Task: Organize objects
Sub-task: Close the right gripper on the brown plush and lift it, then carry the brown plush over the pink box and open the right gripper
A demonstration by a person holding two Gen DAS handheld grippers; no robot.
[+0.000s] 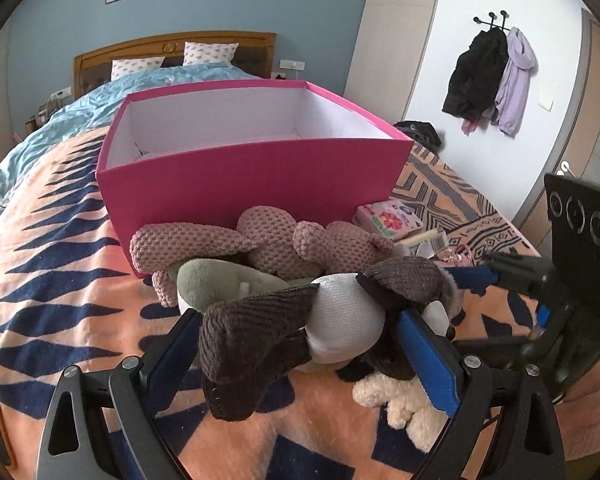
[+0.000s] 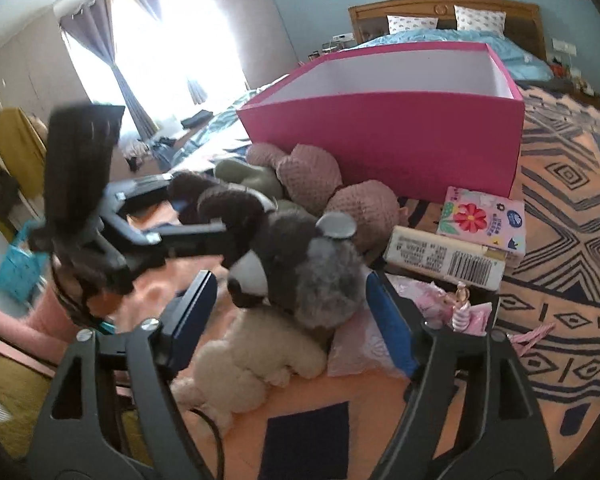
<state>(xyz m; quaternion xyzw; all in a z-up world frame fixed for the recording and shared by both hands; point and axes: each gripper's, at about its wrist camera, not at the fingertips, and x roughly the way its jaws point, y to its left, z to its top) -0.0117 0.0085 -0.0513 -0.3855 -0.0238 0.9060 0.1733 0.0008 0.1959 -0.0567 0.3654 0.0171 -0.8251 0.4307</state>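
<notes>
Pink box awaits; both grippers' fingers, left and right, straddle the plush dog unclenched (pickup pending): next, close and lift.

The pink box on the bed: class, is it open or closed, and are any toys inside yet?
Open: the pink box has no lid and its white inner walls show. No toys show inside; its floor is mostly hidden.

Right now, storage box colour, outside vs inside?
The box is hot pink outside, plain white inside. Left wrist view shows it best.

A patterned blanket on the bed carries a pink box and plush toys.
</notes>
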